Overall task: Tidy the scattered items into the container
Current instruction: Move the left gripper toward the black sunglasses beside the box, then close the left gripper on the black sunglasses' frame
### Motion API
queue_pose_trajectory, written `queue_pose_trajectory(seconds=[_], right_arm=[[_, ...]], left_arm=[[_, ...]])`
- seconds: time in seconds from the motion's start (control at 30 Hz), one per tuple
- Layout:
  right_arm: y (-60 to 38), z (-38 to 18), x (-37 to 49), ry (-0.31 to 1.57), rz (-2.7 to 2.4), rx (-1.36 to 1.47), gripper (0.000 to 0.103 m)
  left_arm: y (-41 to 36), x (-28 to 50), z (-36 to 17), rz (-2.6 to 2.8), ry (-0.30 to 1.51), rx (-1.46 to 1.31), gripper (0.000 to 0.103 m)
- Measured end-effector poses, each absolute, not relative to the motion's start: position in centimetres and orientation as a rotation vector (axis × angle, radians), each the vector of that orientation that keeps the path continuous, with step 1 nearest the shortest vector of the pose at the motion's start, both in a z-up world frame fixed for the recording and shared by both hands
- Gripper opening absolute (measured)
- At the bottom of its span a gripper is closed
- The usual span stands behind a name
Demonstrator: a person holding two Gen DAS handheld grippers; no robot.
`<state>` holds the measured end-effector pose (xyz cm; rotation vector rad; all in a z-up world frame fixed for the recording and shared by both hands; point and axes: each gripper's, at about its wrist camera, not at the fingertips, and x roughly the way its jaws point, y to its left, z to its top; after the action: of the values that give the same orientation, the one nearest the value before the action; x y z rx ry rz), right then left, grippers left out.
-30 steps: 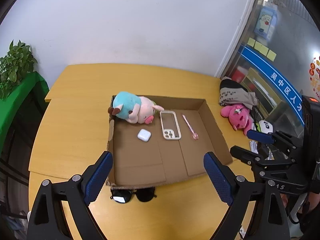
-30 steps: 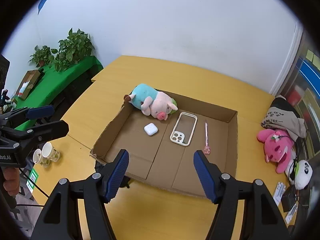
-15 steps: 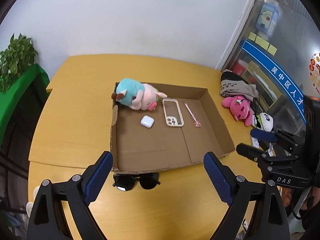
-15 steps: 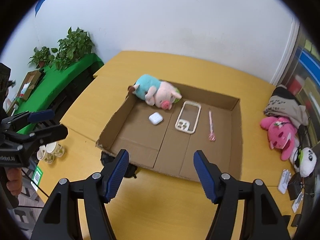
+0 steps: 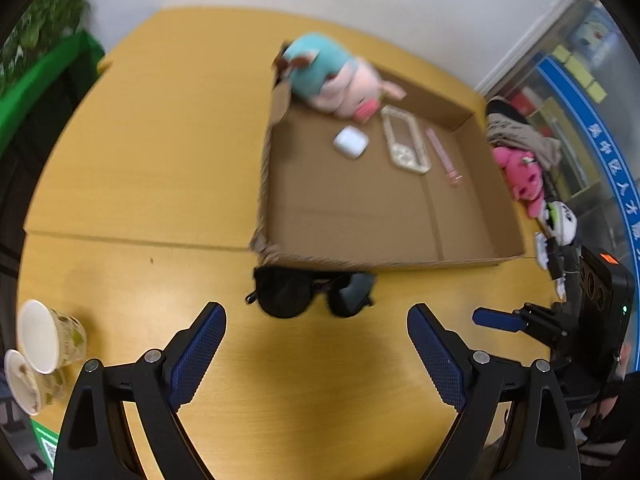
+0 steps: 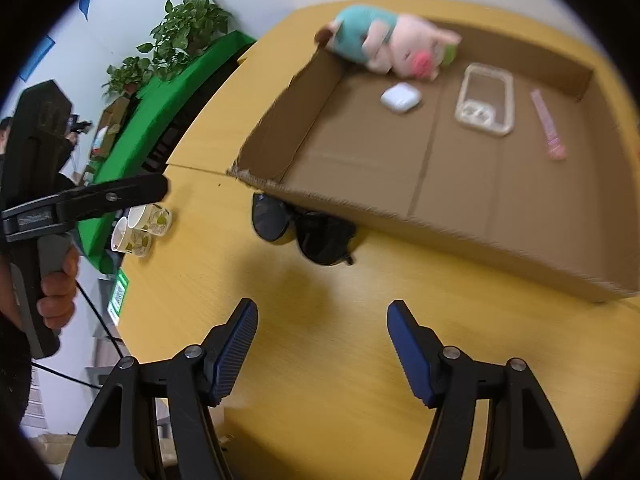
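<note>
Black sunglasses [image 5: 312, 294] [image 6: 306, 230] lie on the yellow table against the near wall of a shallow cardboard box [image 5: 384, 260] [image 6: 460, 236]. Inside the box are a teal-and-pink pig plush [image 5: 336, 76] [image 6: 394, 48], a white earbud case [image 5: 351, 142] [image 6: 401, 97], a clear phone case [image 5: 405, 144] [image 6: 485, 99] and a pink pen [image 5: 443, 157] [image 6: 547, 126]. My left gripper [image 5: 316, 326] is open, just short of the sunglasses. My right gripper [image 6: 322, 322] is open over bare table, nearer than the sunglasses. Neither holds anything.
Two paper cups [image 5: 48, 342] [image 6: 140, 228] stand at the table's left edge. A pink plush [image 5: 522, 174], a panda toy [image 5: 562, 222] and a grey bag [image 5: 516, 128] lie right of the box. A green stand with plants [image 6: 176, 44] is far left.
Both grippers have dropped toward the table and tipped downward. The box and sunglasses loom larger, and the sunglasses now lie just ahead of the left fingertips. Both stay open.
</note>
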<state>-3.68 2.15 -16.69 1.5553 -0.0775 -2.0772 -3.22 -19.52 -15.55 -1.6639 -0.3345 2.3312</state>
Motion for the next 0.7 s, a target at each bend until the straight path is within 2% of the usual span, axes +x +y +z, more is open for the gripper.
queue_pose_trajectory(seconds=[0.27,0.4,0.57,0.7], right_arm=[[-2.0,-21.8,-5.6,-0.028,-2.133,1.508,0.071],[-3.6,-23.8,-6.4,0.014,-2.122,1.508,0.071],[-4.4,-25.2,-7.8,0.038,-2.156,1.507,0.071],[-4.8,-25.2,-7.9,0.047,-2.139,1.469,0.074]], left_arm=[[-18.6,-7.1,-22.4,2.215,-0.275,-1.757,0.094],[-18.5,-8.0,-25.1,2.163,-0.281,-1.812,0.09],[-17.3,-8.2,-25.8,2.124,-0.214,-1.819,0.085],[-17.1,-8.3,-25.8,2.099,-0.256,-1.812,0.08]])
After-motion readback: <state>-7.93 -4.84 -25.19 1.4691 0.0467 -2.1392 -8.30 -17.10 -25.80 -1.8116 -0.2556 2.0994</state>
